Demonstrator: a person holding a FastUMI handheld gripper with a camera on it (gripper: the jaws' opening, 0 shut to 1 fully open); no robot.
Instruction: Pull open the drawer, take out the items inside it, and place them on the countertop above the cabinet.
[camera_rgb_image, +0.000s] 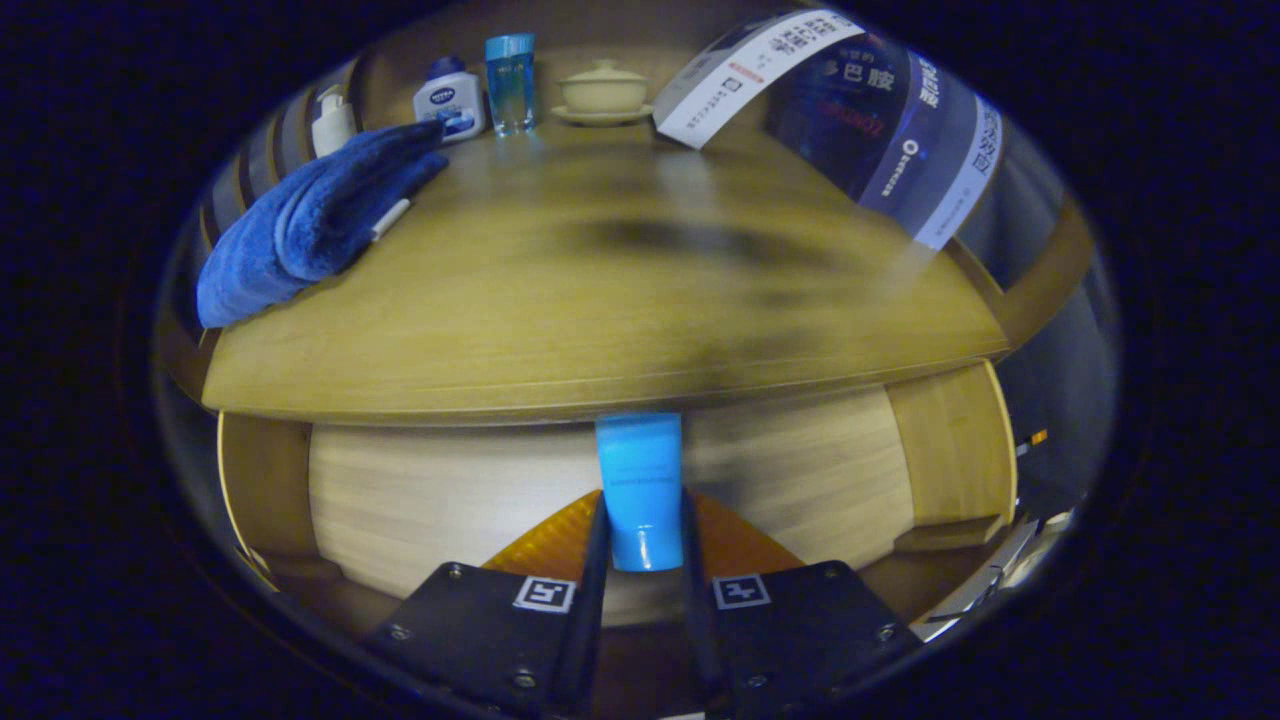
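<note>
Gripper: the gripper (641, 560) sits at the bottom centre of the frame, its two dark fingers nearly closed, one pressing on each side of a blue tube (640, 490).
Held item: the blue tube stands between the fingers, cap end down near the finger roots, flat end up toward the middle of the frame.
Long axis: the tube's length runs along the fingers, pointing forward and away from the gripper, upright in the frame.
Where it is: the tube's upper end just overlaps the front edge of the countertop (600, 300); most of it shows against the pale cabinet front (430, 490) below that edge.
Key relation: the countertop spreads above and beyond the fingertips, so the tube apparently has to rise over the edge and travel forward before it can be set down.
Open landing area: the middle of the countertop, blurred here, looks bare.
Things to avoid: a blue towel (310, 220) at upper left; bottles (450, 100) and a lidded bowl (603, 92) along the far top edge.
Stage, as a judgement: the item seems already out of the drawer and on its way up to the top.
</note>
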